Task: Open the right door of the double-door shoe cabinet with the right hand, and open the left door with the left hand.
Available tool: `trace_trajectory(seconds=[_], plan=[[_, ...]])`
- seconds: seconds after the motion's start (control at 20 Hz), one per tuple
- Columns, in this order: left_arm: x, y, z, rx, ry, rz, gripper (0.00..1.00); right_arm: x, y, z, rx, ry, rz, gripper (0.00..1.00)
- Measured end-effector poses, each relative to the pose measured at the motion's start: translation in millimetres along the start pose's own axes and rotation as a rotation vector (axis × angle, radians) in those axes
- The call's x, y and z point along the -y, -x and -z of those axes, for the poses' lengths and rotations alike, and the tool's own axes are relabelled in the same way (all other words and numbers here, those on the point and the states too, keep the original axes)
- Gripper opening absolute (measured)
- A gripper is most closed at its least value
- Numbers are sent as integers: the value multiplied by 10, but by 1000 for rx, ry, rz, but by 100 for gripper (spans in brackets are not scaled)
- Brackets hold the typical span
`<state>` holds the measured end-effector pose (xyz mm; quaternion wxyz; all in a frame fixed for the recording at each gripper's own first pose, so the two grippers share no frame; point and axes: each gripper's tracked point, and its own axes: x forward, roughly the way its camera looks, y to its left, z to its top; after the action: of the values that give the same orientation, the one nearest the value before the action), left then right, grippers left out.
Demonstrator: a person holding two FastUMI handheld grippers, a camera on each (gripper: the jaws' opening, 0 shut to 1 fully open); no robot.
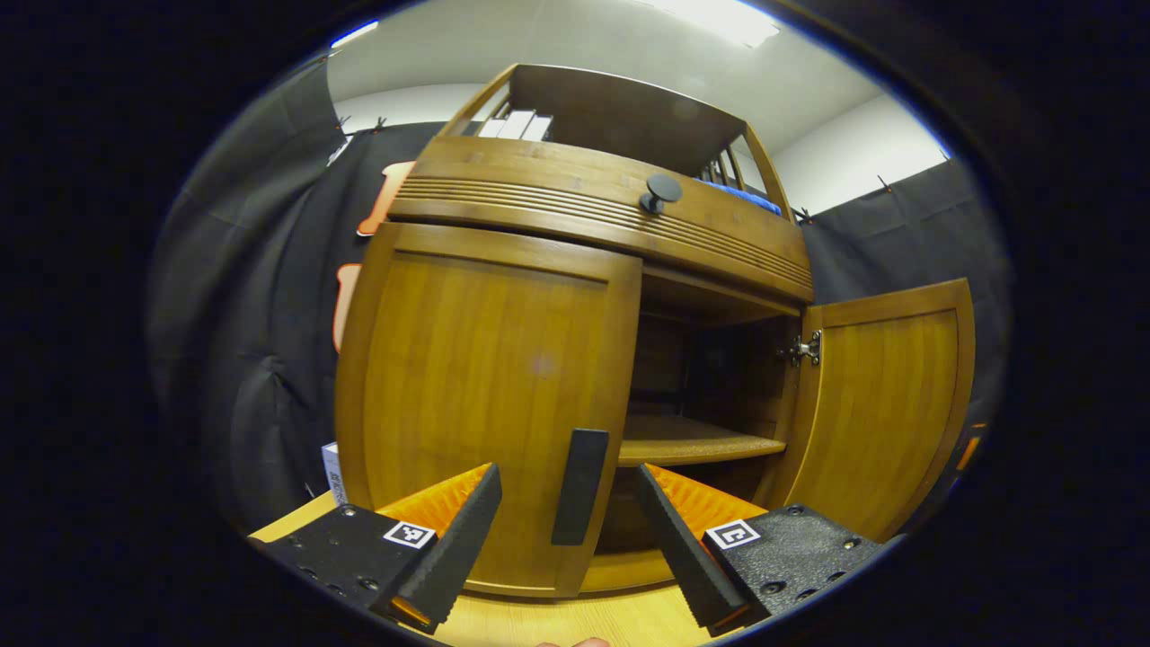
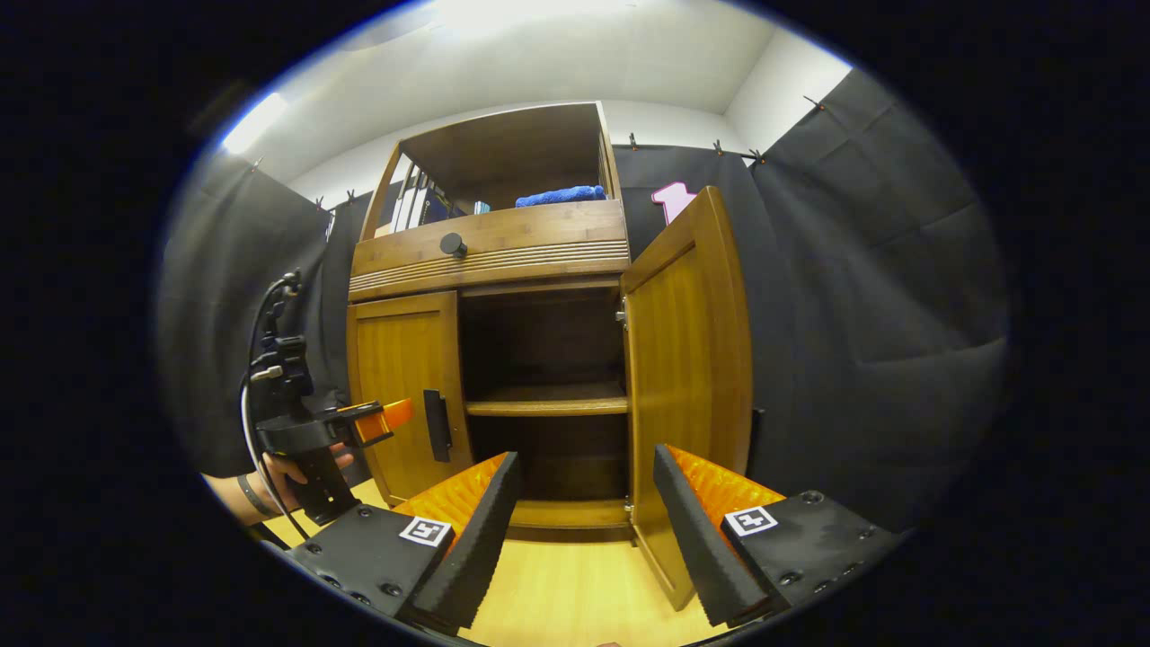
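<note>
The wooden shoe cabinet's left door [image 1: 485,395] is closed, and its black bar handle [image 1: 579,486] stands just ahead of my left gripper [image 1: 568,539], between the open fingers without touching them. The right door [image 1: 885,404] is swung wide open, showing a shelf [image 1: 692,445] inside. In the right gripper view the open right door [image 2: 687,359] stands just ahead and to the right of my open right gripper [image 2: 584,530], which holds nothing. The left gripper [image 2: 382,420] shows there too, held by a hand [image 2: 287,472], near the left door's handle [image 2: 437,424].
A drawer with a round black knob [image 1: 662,191] runs above the doors. The open top shelf holds books [image 2: 413,208] and a blue cloth [image 2: 561,195]. The cabinet stands on a light wooden floor [image 2: 575,593], with black cloth walls around. A small white box [image 1: 332,472] sits at the cabinet's left.
</note>
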<state>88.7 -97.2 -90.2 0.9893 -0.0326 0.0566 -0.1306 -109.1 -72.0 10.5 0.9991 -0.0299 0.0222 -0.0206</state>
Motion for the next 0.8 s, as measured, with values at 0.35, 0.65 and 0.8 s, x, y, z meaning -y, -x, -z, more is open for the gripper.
trace_trajectory(seconds=[0.35, 0.65, 0.8], plan=[[84, -541, 457, -61, -63, 8, 91, 255, 188, 42, -6, 2, 75, 95], [-80, -663, 523, -64, -96, -36, 90, 382, 193, 127, -31, -38, 108, 95], [-73, -660, 534, -67, -117, -45, 90, 366, 113, 83, -25, -42, 97, 96]])
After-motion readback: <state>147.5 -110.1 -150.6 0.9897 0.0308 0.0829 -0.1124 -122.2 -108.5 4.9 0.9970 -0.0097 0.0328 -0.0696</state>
